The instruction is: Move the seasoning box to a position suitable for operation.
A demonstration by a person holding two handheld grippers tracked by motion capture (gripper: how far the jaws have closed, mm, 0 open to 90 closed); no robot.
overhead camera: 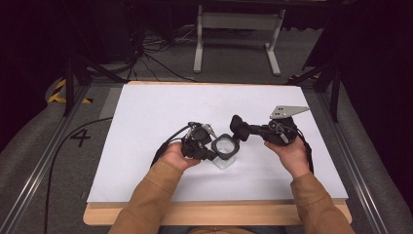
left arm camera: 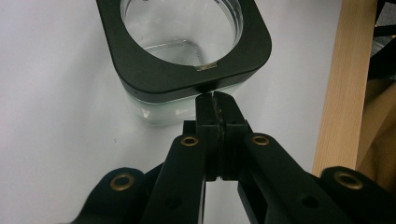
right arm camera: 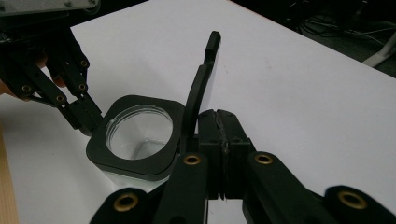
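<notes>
Both grippers' fingers pressed together — left gripper (left arm camera: 215, 100) touching, perhaps, clear black-rimmed square jar (left arm camera: 187, 46).

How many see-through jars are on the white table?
1. The clear jar with a black square rim stands near the middle of the white table, between the left gripper and the right gripper. Nothing seems to hide another one.

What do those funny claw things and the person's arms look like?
Each hand-held gripper, left and right, is black, with two flat jaws on jointed bars dotted with brass-coloured rivets. A black cable trails from the left one. The right one carries a grey three-cornered plate with small holes. The person wears tan-brown long sleeves.
</notes>
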